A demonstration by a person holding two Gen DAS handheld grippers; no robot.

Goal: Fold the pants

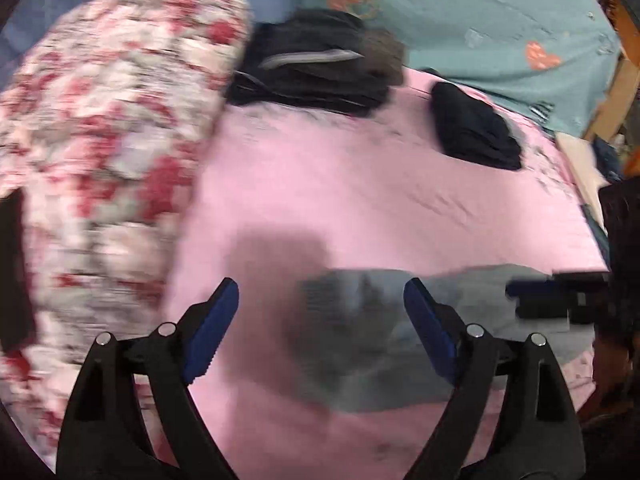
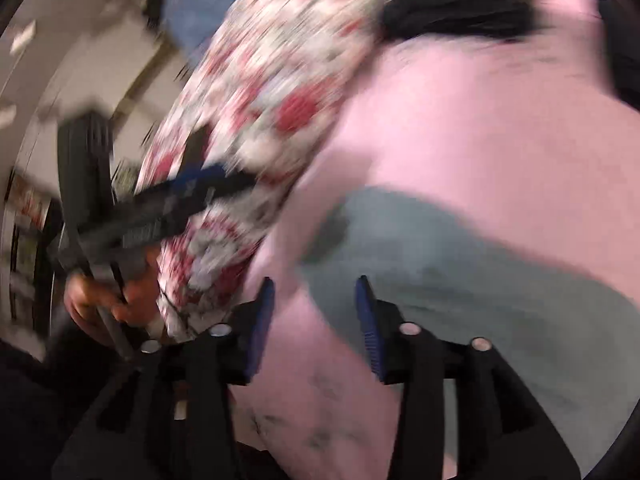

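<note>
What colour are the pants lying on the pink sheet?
Grey, a plain muted grey-blue. The pants show best in the right wrist view.

Bed (image 1: 360,200), covered by a pink sheet (image 1: 320,184). Lying on it: grey pants (image 1: 360,344) flat near the front edge; a floral quilt (image 1: 100,128) bundled along the left edge; a stack of dark folded clothes (image 1: 316,68) at the far side, touching the quilt; one dark folded garment (image 1: 472,128) toward the far right corner, apart from the stack; a teal heart-print cover (image 1: 500,28) beyond (blurred, edges unclear).
</note>
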